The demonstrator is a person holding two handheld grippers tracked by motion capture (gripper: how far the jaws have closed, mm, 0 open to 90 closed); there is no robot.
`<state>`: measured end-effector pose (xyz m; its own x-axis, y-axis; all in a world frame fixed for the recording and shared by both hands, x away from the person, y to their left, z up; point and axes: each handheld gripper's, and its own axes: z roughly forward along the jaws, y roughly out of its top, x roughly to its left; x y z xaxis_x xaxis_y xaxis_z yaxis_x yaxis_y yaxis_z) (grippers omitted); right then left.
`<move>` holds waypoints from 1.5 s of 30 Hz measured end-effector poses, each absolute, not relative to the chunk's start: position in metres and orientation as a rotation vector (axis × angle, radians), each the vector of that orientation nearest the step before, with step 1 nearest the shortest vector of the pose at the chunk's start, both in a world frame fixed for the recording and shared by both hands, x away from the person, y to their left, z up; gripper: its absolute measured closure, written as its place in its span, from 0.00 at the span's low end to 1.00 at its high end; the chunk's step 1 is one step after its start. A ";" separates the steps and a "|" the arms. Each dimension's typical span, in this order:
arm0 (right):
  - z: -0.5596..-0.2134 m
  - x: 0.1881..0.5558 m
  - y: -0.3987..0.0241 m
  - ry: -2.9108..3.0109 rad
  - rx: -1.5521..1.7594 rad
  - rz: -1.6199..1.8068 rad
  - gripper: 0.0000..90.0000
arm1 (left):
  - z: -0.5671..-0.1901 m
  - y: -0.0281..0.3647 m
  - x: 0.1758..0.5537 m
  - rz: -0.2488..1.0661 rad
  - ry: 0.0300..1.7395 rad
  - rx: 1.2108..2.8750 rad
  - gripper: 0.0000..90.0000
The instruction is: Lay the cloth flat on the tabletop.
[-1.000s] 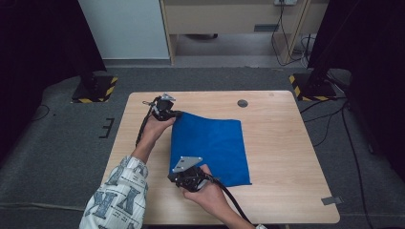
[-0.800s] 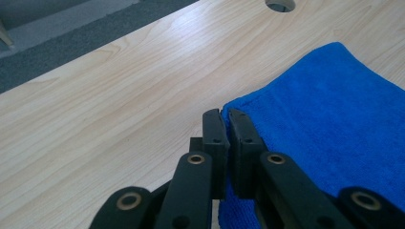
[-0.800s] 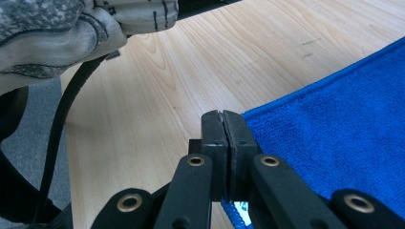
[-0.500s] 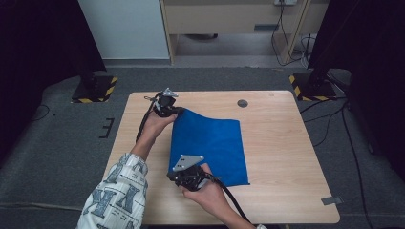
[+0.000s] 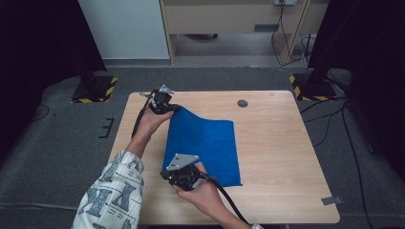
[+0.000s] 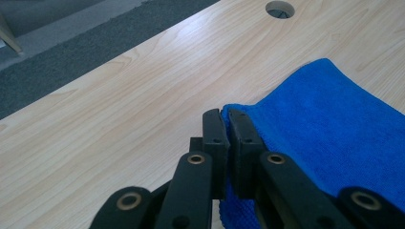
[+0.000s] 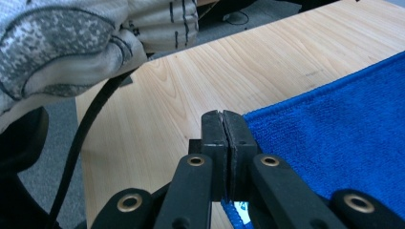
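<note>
On the table (image 5: 286, 143), both tools grasp the blue cloth (image 5: 205, 143), its long axis running near-to-far

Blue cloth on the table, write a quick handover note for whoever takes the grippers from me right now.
Left gripper: shut on the far left corner of the blue cloth, lifted slightly off the table.
Right gripper: shut on the cloth's near left corner.
Cloth: spread near the table's middle, its right side lying flat, its left edge pinched at both corners.
Done: both left corners gripped.
Left: probably carry the left edge across to the right edge to fold it, then release. No fold is made yet.
</note>
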<state>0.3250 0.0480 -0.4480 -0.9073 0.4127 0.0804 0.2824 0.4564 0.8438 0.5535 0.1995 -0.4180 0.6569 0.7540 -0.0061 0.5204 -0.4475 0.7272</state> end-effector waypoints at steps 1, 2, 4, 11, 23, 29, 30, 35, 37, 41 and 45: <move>-0.448 0.325 0.050 2.560 0.612 1.452 0.99 | -0.418 0.201 0.553 0.414 0.985 2.151 0.96; -0.448 0.325 0.052 2.557 0.615 1.457 0.99 | -0.418 0.203 0.553 0.414 0.988 2.149 0.96; -0.448 0.325 0.056 2.561 0.613 1.463 0.99 | -0.418 0.205 0.553 0.411 0.988 2.151 0.96; -0.449 0.327 0.060 2.557 0.633 1.477 0.99 | -0.418 0.210 0.553 0.407 0.989 2.157 0.96; -0.446 0.325 0.071 2.550 0.618 1.506 0.99 | -0.416 0.222 0.551 0.413 0.994 2.160 0.96; -0.446 0.326 0.076 2.553 0.611 1.511 0.99 | -0.416 0.227 0.550 0.414 0.990 2.163 0.96; -0.446 0.326 0.076 2.555 0.612 1.511 0.99 | -0.416 0.227 0.550 0.413 0.992 2.162 0.96; -0.446 0.326 0.076 2.555 0.617 1.511 0.99 | -0.417 0.228 0.551 0.412 0.997 2.162 0.96; -0.445 0.326 0.075 2.553 0.619 1.514 0.99 | -0.417 0.228 0.550 0.412 0.997 2.160 0.96; -0.445 0.325 0.075 2.551 0.621 1.519 0.99 | -0.416 0.227 0.550 0.414 0.994 2.167 0.96; -0.444 0.324 0.072 2.541 0.626 1.521 0.99 | -0.412 0.221 0.550 0.413 0.979 2.165 0.96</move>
<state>0.3244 0.0718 -0.4437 -0.9083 0.4034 0.1111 0.2886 0.4117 0.8644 0.5496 0.2210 -0.4123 0.6615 0.7499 -0.0027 0.5217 -0.4576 0.7201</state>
